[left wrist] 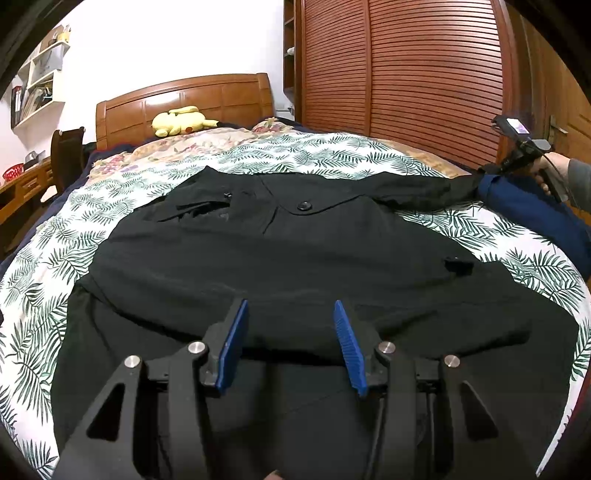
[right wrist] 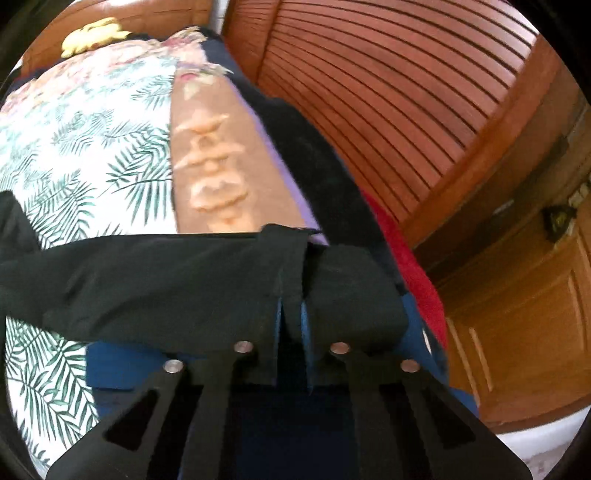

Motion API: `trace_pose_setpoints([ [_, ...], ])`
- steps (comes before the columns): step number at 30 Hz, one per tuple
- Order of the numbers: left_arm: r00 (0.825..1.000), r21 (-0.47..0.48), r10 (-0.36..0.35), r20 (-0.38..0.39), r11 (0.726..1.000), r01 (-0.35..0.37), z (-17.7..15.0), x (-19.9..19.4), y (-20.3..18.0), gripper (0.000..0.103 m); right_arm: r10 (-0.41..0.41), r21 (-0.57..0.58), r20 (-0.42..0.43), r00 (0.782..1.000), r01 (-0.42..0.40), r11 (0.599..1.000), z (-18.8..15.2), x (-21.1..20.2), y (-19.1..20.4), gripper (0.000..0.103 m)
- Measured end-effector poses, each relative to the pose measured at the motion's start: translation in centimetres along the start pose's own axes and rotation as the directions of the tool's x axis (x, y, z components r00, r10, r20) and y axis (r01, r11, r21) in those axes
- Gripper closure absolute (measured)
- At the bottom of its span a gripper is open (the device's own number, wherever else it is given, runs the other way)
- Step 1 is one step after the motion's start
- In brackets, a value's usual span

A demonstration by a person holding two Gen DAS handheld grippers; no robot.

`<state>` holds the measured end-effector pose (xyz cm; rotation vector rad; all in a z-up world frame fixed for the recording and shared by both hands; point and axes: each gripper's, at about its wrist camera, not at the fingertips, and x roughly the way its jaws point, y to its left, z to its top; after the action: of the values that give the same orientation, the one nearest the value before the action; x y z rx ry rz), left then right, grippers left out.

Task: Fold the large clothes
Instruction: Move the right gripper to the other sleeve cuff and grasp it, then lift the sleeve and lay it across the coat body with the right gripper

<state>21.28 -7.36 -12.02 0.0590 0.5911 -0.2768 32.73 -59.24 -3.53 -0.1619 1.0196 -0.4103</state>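
Black jacket spread flat mid-bed, sleeve stretched rightward past leaf-print sheet edge. Right gripper clenched on sleeve cuff. Left gripper parted above hem, gripping nothing.

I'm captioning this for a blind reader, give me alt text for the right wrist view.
The right claw is shut on the cuff of a black jacket sleeve, which stretches left across a palm-leaf bedspread. Behind stand a slatted wooden wardrobe and a yellow plush toy.

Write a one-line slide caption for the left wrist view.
Open left gripper hovers over a black coat spread on the bed, right gripper at its sleeve end.
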Motion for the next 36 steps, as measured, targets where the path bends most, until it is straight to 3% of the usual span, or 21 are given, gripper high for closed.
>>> trace_pose_setpoints([
  [7,1.0,-0.003,0.002,-0.013,1.0,-0.002,0.2,0.0,-0.1,0.056,0.022,-0.068,0.16,0.987,-0.011,0.998,1.3,-6.0,3.4,0.099],
  [17,0.999,0.002,-0.029,-0.025,1.0,0.029,0.6,-1.4,0.4,0.056,0.176,-0.273,0.352,0.919,-0.079,0.959,2.8,-17.0,14.7,0.099],
  [25,1.0,-0.001,-0.029,0.005,1.0,0.029,0.0,-4.6,1.9,0.056,0.382,-0.422,0.366,0.848,-0.214,0.881,1.0,-23.1,24.3,0.099],
  [30,1.0,-0.009,-0.017,0.013,1.0,0.017,-0.2,-5.8,2.9,0.056,0.456,-0.491,0.35,0.818,-0.254,0.833,-0.5,-25.4,28.8,0.099],
  [36,1.0,-0.028,0.01,0.027,1.0,-0.01,-0.4,-7.3,4.6,0.056,0.554,-0.569,0.328,0.765,-0.308,0.763,-2.8,-28.6,33.1,0.099],
])
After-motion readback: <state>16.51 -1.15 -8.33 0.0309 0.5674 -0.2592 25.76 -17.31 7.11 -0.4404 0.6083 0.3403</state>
